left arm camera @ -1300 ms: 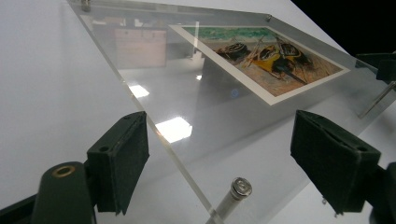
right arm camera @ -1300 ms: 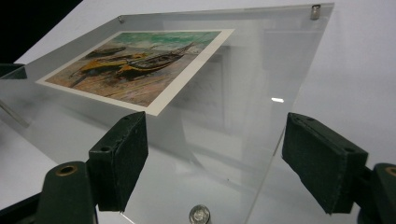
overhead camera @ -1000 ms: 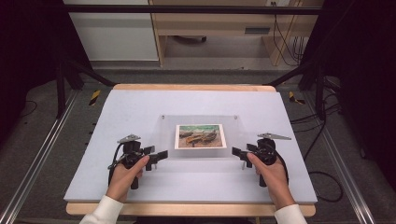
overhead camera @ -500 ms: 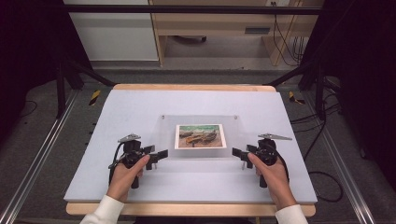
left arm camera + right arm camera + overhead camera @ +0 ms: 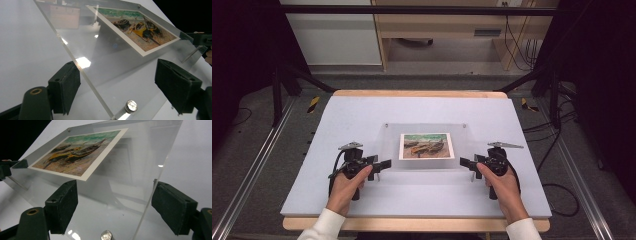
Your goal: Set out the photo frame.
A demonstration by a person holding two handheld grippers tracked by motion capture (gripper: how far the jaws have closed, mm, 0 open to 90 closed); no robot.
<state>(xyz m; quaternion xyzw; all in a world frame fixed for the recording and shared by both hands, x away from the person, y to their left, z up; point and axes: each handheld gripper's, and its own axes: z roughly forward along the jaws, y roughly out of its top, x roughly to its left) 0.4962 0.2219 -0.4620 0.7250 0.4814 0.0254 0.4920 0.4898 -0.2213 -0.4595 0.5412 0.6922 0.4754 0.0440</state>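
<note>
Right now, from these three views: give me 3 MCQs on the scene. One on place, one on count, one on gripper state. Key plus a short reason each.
1. Where does the boat picture sit?
A. Inside the clear acrylic frame at mid-table
B. Loose at the table's far left corner
C. On the floor

2. How many silver corner fasteners show on the frame in the left gripper view?
A. None
B. Two
C. Five

3. What state are both grippers in?
A. Shut on the picture
B. Open, jaws straddling the frame's near corners
C. Shut on nothing

Key: 1 A, the print lies within the clear panel in the high view. 2 B, one near fastener and one far fastener. 3 B, left gripper and right gripper have wide gaps between the jaws.
</note>
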